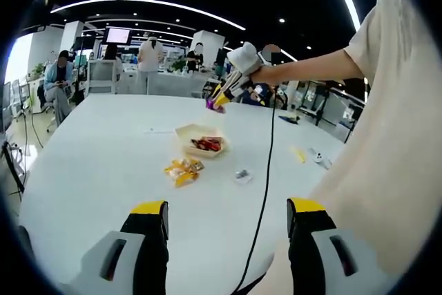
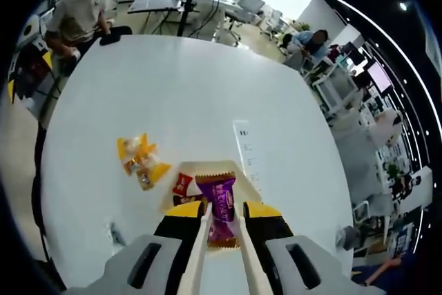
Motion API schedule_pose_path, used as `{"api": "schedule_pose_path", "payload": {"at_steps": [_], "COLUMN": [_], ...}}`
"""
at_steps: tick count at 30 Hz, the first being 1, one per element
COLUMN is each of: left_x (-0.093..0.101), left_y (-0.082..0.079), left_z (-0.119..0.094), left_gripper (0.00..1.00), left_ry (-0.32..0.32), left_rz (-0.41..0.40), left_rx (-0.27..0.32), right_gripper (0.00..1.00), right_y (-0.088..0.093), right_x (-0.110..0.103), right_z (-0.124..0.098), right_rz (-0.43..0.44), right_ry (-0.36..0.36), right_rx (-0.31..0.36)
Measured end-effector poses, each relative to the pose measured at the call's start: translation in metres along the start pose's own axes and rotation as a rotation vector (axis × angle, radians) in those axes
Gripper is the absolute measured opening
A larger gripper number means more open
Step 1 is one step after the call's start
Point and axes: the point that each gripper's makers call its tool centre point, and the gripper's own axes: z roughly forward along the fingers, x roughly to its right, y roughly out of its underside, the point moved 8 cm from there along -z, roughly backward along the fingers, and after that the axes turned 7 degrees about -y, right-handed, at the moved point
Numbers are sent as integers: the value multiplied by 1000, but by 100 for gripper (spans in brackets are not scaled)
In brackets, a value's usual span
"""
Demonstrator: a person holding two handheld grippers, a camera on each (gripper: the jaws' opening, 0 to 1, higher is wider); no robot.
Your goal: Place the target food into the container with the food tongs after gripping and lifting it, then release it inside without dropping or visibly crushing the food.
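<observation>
in the right gripper view the right gripper [image 2: 222, 222] has its jaws closed on a pair of pale tongs [image 2: 200, 253], whose two arms run forward between the jaws. the tongs' tips pinch a purple snack packet [image 2: 222, 206], which hangs above the tray [image 2: 253, 186] on the white table [image 2: 193, 94]. a red packet [image 2: 182, 184] lies in the tray just left of the purple one. a small heap of yellow packets [image 2: 141, 160] lies on the table left of the tray, apart from it.

in the left gripper view the left gripper [image 1: 226, 220] has its jaws spread wide with nothing between them, low over the near side of the table [image 1: 97, 164]. the right gripper [image 1: 238, 74] is held up in a hand, with the purple packet [image 1: 211, 103] at the tongs' tip, above the tray [image 1: 200, 140]. the yellow packets [image 1: 182, 169] lie in front of the tray, and a small wrapped item [image 1: 242, 175] sits to their right.
</observation>
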Motion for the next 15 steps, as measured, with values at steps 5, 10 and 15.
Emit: {"api": "schedule_pose_path", "payload": {"at_steps": [5,10,15], "left_x": [0,0,0], "left_y": [0,-1,-1], "left_z": [1,2,3], "left_gripper": [70,70,70], "left_ry": [0,1,2], "left_rz": [-1,2,2], "left_rx": [-2,-3,-5], "right_gripper": [22,22,22], "right_y": [1,2,2], "right_x": [4,5,5], "right_z": [0,0,0], "right_rz": [3,1,-4], "right_ry": [5,4,2], "right_rx": [4,2,-3]}}
